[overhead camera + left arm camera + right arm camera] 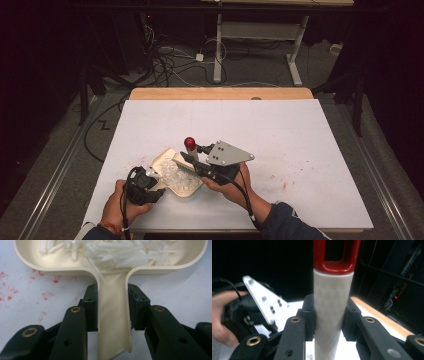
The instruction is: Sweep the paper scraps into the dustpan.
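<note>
Dustpan handle [113,322] clamped between left claw [112,306] pads

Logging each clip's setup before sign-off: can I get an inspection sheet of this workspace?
Surface: white table with a wooden far edge; faint red specks scattered on it.
Job's things: cream dustpan holding white shreds; brush with a white grip and red end, its bristles at the pan.
Clutter: nothing seen beyond the red specks.
Grippers: left gripper is shut on the dustpan's handle; right gripper is shut on the brush's grip.
Cables: a black cable trails from the right gripper; loose cables lie on the floor beyond the table.
Surroundings: dark room, a white desk frame behind.
</note>
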`<state>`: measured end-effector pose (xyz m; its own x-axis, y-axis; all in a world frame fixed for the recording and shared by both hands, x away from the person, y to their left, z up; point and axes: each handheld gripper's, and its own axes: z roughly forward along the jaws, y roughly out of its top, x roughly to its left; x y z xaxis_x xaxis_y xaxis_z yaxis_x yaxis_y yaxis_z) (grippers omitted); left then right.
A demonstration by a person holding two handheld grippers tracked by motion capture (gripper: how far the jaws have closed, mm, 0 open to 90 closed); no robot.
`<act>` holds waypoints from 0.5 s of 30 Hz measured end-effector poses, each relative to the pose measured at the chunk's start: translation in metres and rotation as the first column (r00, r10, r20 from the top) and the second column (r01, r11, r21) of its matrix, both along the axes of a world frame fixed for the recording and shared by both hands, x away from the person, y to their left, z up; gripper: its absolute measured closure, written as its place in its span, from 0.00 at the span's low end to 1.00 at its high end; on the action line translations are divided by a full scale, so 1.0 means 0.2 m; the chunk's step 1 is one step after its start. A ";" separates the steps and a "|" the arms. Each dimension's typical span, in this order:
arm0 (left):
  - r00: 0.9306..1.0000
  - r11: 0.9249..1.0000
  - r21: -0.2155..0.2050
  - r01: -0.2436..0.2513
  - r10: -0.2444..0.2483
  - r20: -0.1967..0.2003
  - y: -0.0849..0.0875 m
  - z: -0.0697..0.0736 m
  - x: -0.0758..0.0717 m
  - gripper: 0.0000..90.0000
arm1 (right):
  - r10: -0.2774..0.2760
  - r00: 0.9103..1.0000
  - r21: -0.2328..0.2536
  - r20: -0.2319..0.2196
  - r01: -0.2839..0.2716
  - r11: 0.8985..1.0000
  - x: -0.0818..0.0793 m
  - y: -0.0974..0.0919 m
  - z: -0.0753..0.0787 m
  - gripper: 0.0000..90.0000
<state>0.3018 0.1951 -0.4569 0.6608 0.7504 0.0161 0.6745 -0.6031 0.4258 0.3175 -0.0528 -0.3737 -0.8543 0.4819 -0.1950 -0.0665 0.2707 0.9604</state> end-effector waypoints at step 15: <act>1.000 1.000 -0.003 -0.002 0.002 -0.011 0.01 0.00 0.01 0.70 | -0.109 0.994 0.029 0.002 0.109 0.994 0.25 -0.09 0.04 0.78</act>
<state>0.3033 0.1970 -0.4574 0.6596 0.7516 0.0066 0.6801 -0.6006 0.4204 0.3684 -0.0705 -0.3648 -0.7955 0.5778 -0.1826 -0.0414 0.2488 0.9677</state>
